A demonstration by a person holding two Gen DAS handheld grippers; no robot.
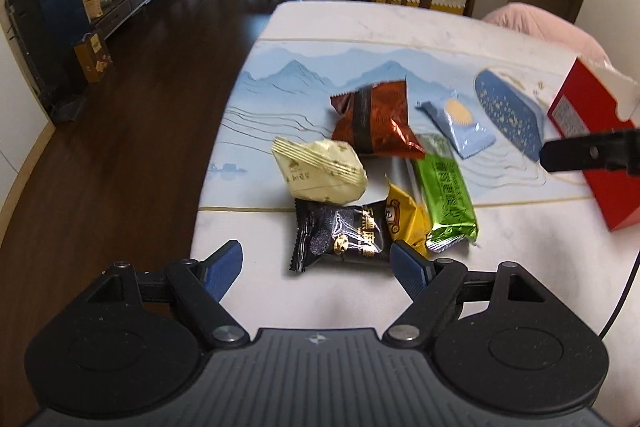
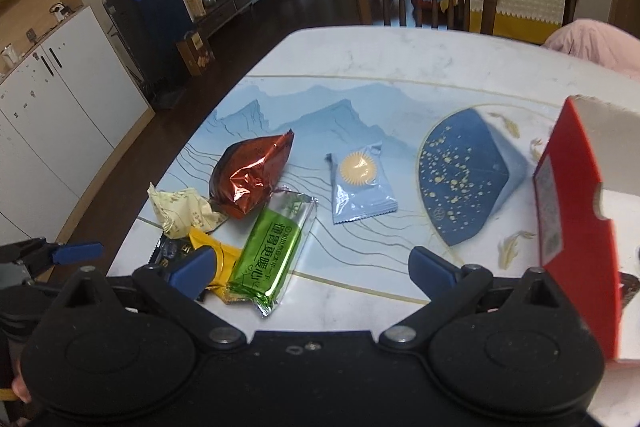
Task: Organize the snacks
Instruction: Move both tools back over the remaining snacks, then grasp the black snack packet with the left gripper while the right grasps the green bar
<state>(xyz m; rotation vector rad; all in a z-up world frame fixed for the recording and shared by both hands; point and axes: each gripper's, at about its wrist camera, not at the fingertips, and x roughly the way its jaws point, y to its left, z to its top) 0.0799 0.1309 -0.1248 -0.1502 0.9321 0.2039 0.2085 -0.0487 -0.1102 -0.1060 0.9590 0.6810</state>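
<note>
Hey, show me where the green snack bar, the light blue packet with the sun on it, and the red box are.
green snack bar (image 2: 272, 253), right wrist view, middle of its green label
light blue packet (image 2: 360, 183), right wrist view, below the sun print
red box (image 1: 588, 131), left wrist view, its red side

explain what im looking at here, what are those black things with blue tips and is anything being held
The black things are two hand-held grippers; a person carries one in each hand, and each has a camera looking forward along its two blue-padded fingers. One picture comes from the left gripper, the other from the right gripper, so each shows its own fingers at the bottom.

Both look down at a table with a blue mountain-print mat. On it lie wrapped snacks: a black pack, a yellow pack, a cream pack, a green pack, a red foil pack and a light blue pack. A red box stands at the right.

Nothing is held: both grippers are open, with no pack gripped.
</note>
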